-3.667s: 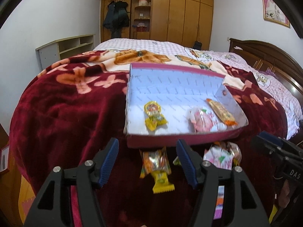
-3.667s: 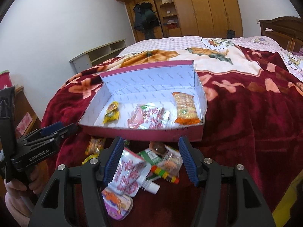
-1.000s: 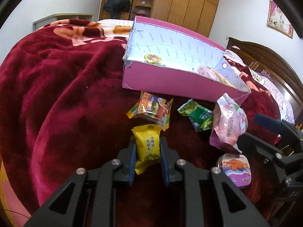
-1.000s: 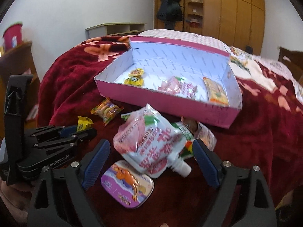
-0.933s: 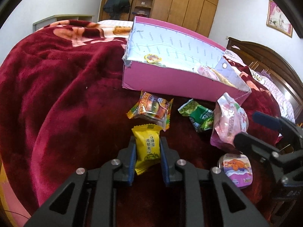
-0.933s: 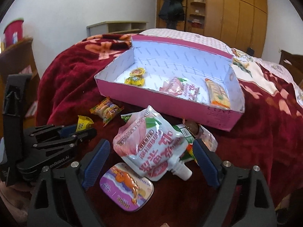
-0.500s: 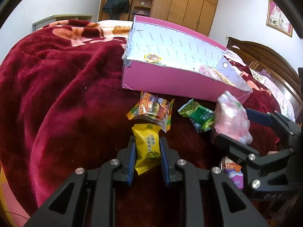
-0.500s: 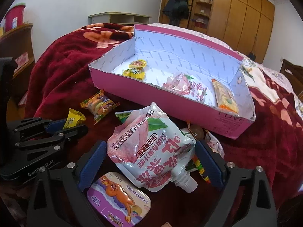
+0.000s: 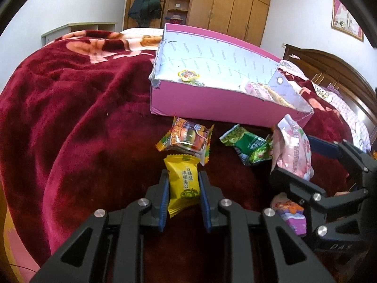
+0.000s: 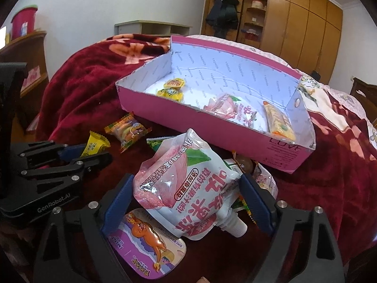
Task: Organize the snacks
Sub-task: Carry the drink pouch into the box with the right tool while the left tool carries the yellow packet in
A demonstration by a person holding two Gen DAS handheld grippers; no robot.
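Observation:
My left gripper (image 9: 183, 173) is shut on a small yellow snack packet (image 9: 183, 184), low over the red blanket; it is also seen from the side as the left gripper (image 10: 96, 152) with the yellow packet (image 10: 94, 145). My right gripper (image 10: 186, 179) has a large pink drink pouch (image 10: 188, 179) between its blue pads; the jaws are closing and both pads touch its sides. The left wrist view shows the right gripper (image 9: 292, 155) holding the pouch (image 9: 293, 151) upright. The open pink box (image 10: 212, 122) lies just beyond.
On the blanket lie an orange gummy packet (image 9: 188, 139), a green packet (image 9: 249, 146) and a purple packet (image 10: 146, 247) under the pouch. In the box are yellow jellies (image 10: 173, 87), a pink pouch (image 10: 233, 110) and an orange biscuit pack (image 10: 279, 122). A wooden headboard (image 9: 329, 75) stands right.
Since the earliest frames my left gripper has come down and shut on the yellow packet. Over the last second my right gripper has shifted closer with the pouch between its fingers; the left stays still.

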